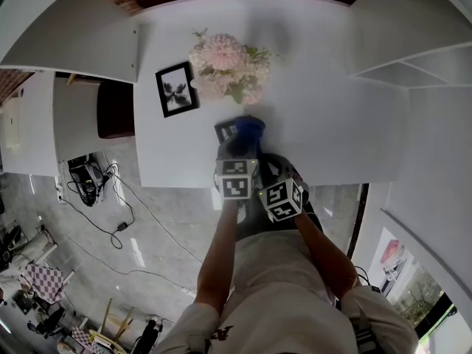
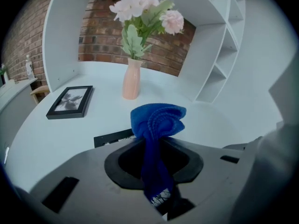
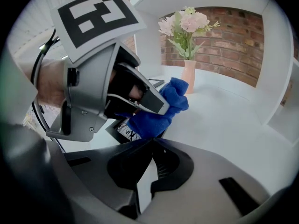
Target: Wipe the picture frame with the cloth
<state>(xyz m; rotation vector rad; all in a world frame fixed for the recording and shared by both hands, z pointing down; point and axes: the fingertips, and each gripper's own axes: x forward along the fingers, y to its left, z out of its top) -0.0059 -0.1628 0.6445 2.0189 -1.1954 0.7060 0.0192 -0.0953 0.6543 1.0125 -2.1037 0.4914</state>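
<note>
The blue cloth [image 2: 156, 120] is bunched into a wad and clamped between the jaws of the left gripper [image 2: 154, 146], with a tail of it hanging back into the gripper's throat. In the head view it sits at the centre of the picture, above the near edge of the white table [image 1: 332, 124]. Right under the wad lies a black picture frame [image 3: 122, 130], flat on the table, with a corner poking out to the left of the cloth. I can't tell whether cloth and frame touch. The right gripper [image 3: 152, 146] is just beside the left one, lower right of it in the head view. Its jaws are closed tip to tip with nothing between them.

A second picture frame [image 1: 177, 88], also black and flat, lies toward the upper left, well apart from the cloth. Near it, at upper centre, stands a pink vase [image 2: 131, 80] of pale pink flowers [image 1: 225, 65]. A brick wall [image 2: 100, 36] runs behind the table, and white shelves [image 2: 219, 55] rise on the right.
</note>
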